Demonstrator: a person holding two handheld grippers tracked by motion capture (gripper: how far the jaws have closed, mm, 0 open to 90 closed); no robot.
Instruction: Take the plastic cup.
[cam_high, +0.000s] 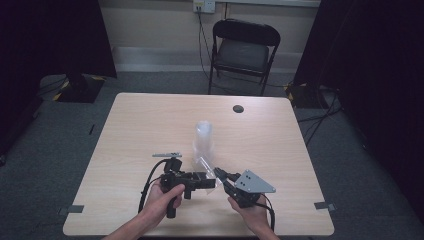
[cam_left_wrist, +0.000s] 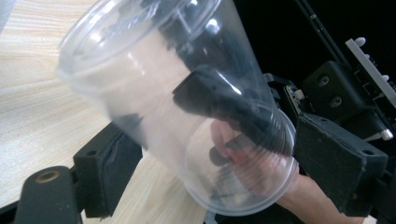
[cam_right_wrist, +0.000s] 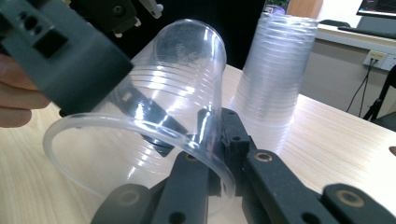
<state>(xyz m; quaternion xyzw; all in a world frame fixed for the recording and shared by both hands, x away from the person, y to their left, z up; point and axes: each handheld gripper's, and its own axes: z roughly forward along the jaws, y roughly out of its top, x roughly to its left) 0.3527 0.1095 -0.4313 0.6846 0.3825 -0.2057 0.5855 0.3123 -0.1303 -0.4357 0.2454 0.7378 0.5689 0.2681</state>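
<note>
Low in the frame's centre, the clear cup (cam_high: 206, 167) hangs tilted above the surface (cam_high: 130, 130): right gripper (cam_high: 218, 173) jaws pinch its rim, left gripper (cam_high: 210, 181) jaws stand wide around it. Handover looks finished; next, probably carrying it toward the cup stack (cam_high: 203, 140).

right tongs (cam_right_wrist: 212, 140) pinch clear cup (cam_right_wrist: 154, 112) rim; cup stack (cam_right_wrist: 273, 79) behind.

— What's the table like from where you sit?
— I see a pale wood table (cam_high: 140, 125) with a cup stack (cam_high: 203, 140) upright mid-table, a thin grey strip (cam_high: 167, 154) left of it, and a dark hole (cam_high: 238, 108) near the far edge.
</note>
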